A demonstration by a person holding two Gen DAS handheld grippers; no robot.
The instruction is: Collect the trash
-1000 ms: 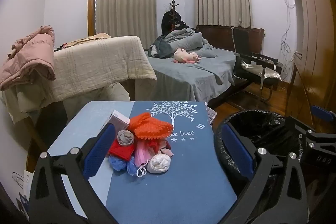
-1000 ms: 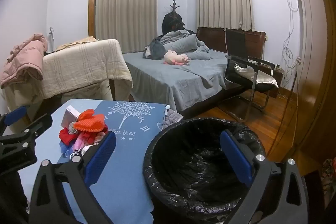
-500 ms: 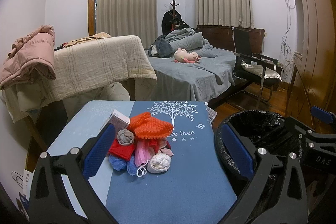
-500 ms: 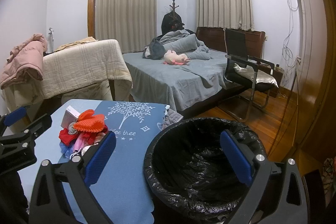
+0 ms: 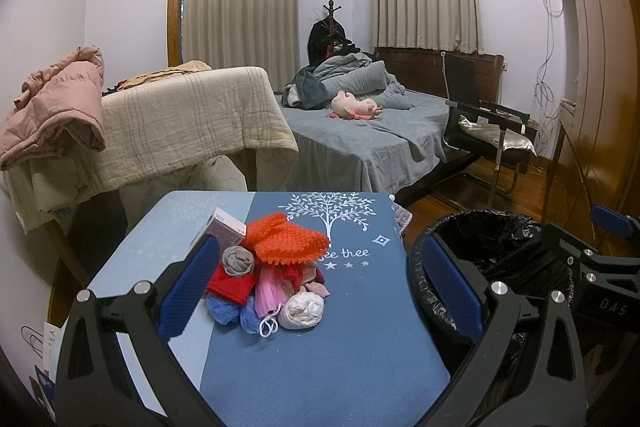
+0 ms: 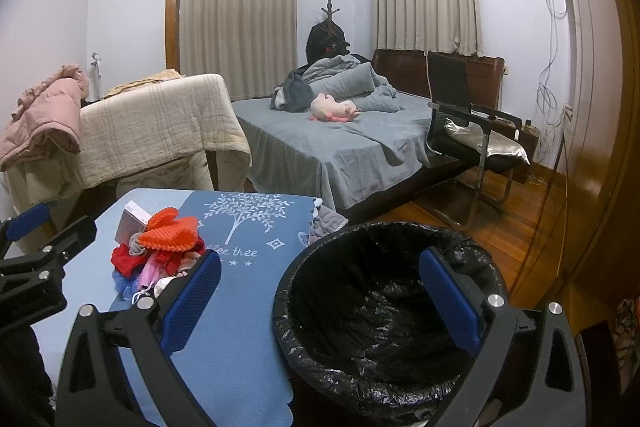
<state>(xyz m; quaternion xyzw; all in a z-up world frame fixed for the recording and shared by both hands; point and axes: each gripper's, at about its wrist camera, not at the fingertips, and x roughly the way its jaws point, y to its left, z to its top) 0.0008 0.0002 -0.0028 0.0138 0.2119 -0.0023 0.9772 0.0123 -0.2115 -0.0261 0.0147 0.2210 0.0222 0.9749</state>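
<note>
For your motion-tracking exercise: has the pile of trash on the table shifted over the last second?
No. The trash pile sits in the same spot beside the white tree print on the tablecloth, untouched by either claw.

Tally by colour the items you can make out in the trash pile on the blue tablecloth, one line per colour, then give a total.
Orange: 1, knobbly orange rubber glove
Red: 1, folded red cloth
Pink: 1, pleated pink face mask
Blue: 2, crumpled blue plastic covers
White: 1, balled white tissue
Grey: 1, rolled grey sock
Mauve: 1, small mauve cardboard box
Total: 8 visible; more may be buried.
</note>
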